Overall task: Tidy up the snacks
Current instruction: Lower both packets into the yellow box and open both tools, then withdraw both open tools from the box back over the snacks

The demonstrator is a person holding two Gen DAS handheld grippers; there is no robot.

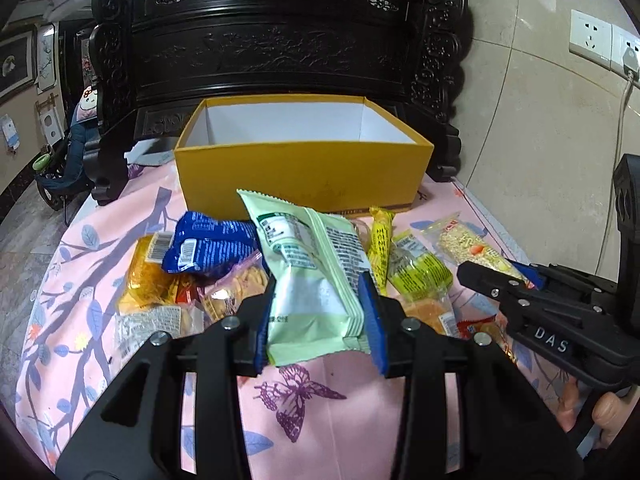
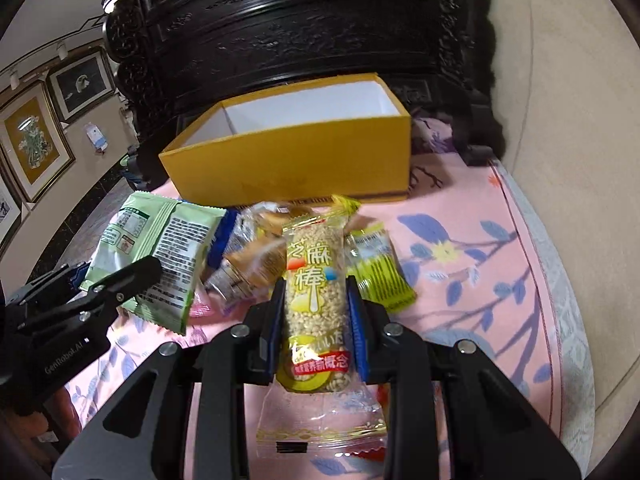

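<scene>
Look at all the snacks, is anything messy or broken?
Nothing looks broken or spilled. The loose snack packets lie jumbled on the pink flowered tablecloth, and the open yellow cardboard box shows no snacks inside. The left gripper holds a pale green packet; the right gripper holds a clear-wrapped sesame bar.

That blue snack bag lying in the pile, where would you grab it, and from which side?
Take the blue snack bag across its puffed middle, coming from above. It lies on top of the orange packet, so its upper face is clear, while neighbours crowd its sides. Both grippers are full now, though.
</scene>
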